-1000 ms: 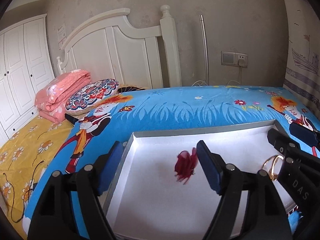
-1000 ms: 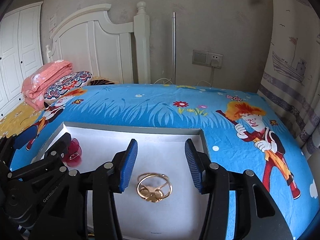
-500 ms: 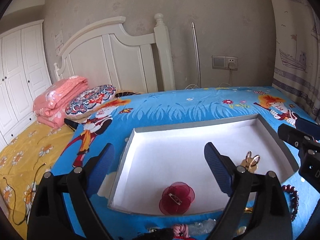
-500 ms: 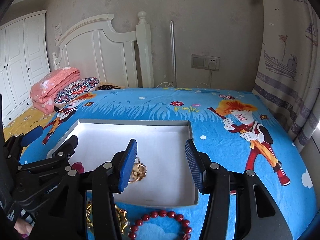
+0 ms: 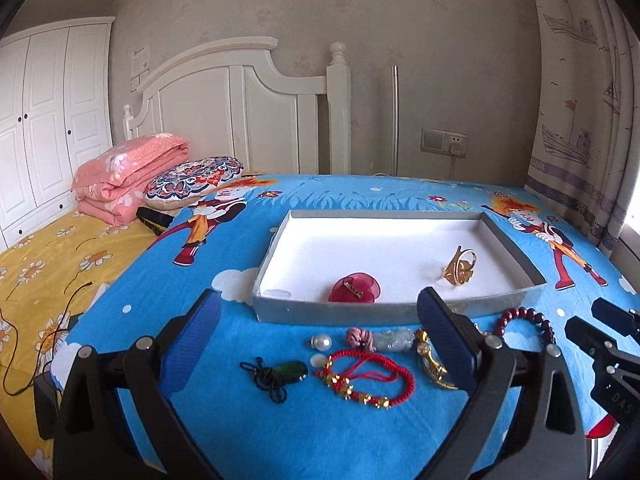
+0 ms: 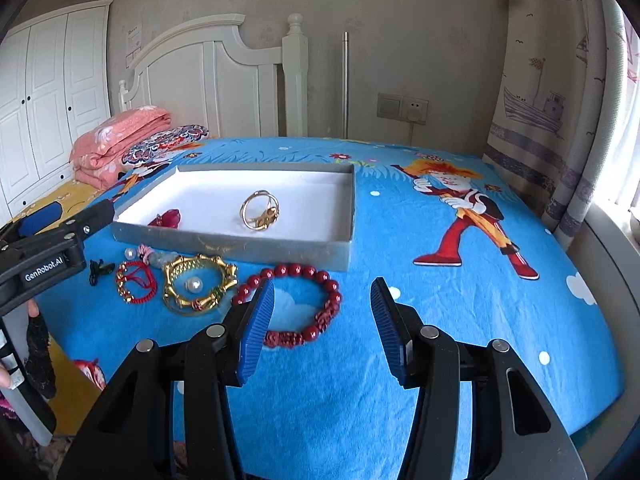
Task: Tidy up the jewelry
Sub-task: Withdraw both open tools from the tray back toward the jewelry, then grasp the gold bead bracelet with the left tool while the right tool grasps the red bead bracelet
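A grey tray [image 5: 280, 314] with a white lining lies on the blue bedspread. It holds a red flower brooch [image 5: 354, 288] and a gold ring piece [image 5: 460, 268]. In front of it lie a pearl [image 5: 321, 342], a green pendant [image 5: 290, 372], a red cord bracelet [image 5: 364, 380], a gold bangle [image 6: 198, 284] and a dark red bead bracelet [image 6: 304, 304]. My left gripper [image 5: 320, 300] hangs over the small pieces, its jaws opening with nothing gripped. My right gripper [image 6: 322, 284] stands open above the bead bracelet without touching it.
A folded pink quilt [image 5: 128, 176] and a patterned cushion [image 5: 192, 180] lie at the far left by the white headboard [image 5: 240, 112]. A curtain [image 6: 560, 120] hangs at the right. Black cables [image 5: 48, 328] trail over the yellow sheet.
Both grippers drew back from over the tray to its near side. The red flower brooch left the left jaws and now lies in the tray. The left jaws stand wider.
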`<move>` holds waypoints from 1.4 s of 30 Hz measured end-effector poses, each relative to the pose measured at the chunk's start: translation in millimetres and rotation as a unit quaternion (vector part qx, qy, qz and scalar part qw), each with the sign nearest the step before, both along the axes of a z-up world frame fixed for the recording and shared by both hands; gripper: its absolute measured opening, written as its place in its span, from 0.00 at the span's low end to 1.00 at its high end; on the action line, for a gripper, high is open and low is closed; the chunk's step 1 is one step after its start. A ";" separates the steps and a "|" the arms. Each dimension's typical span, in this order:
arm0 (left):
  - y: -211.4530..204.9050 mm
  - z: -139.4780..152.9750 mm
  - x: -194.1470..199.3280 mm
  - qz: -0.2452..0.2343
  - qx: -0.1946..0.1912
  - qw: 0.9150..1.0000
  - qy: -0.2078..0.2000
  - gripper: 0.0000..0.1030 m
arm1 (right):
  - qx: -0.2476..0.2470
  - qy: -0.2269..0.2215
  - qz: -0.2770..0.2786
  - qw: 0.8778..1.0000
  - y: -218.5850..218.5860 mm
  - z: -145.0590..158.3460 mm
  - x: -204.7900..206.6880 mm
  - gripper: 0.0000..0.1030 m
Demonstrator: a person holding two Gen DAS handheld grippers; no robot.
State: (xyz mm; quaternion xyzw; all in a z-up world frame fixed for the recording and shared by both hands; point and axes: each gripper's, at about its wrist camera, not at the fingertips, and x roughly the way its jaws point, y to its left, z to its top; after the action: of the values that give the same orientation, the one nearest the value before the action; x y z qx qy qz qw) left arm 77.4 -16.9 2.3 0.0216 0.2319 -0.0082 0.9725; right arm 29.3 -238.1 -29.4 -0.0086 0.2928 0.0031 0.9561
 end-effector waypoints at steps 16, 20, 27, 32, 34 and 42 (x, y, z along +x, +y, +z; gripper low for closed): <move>-17.6 -34.6 -28.0 -0.023 0.024 0.999 -0.004 0.95 | 0.027 0.024 -0.036 0.999 1.1 -16.1 11.7 0.47; -18.8 -36.0 -26.8 -0.030 0.027 0.999 -0.004 0.95 | 0.007 0.039 -0.055 0.998 2.9 -23.8 25.3 0.45; -22.0 -38.4 -24.3 -0.046 0.027 0.999 0.000 0.95 | 0.000 0.054 -0.057 0.997 -3.9 -26.6 26.6 0.30; -27.2 -38.9 -26.8 -0.054 0.035 0.998 -0.004 0.95 | -0.004 0.057 -0.056 0.997 -10.3 -26.8 21.2 0.09; -29.7 -37.9 -27.4 -0.060 0.037 0.997 -0.005 0.95 | 0.001 0.050 -0.058 0.997 -16.1 -27.3 16.2 0.09; -71.9 -32.0 -17.1 -0.136 0.051 0.989 0.005 0.93 | 0.013 0.043 -0.065 0.997 -26.6 -27.8 11.4 0.09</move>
State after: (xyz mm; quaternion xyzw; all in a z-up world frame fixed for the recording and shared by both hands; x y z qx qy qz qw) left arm 60.4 -88.9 -29.6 0.1021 0.2317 -0.1285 0.9589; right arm 40.7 -264.6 -57.2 0.0230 0.3331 -0.0549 0.9410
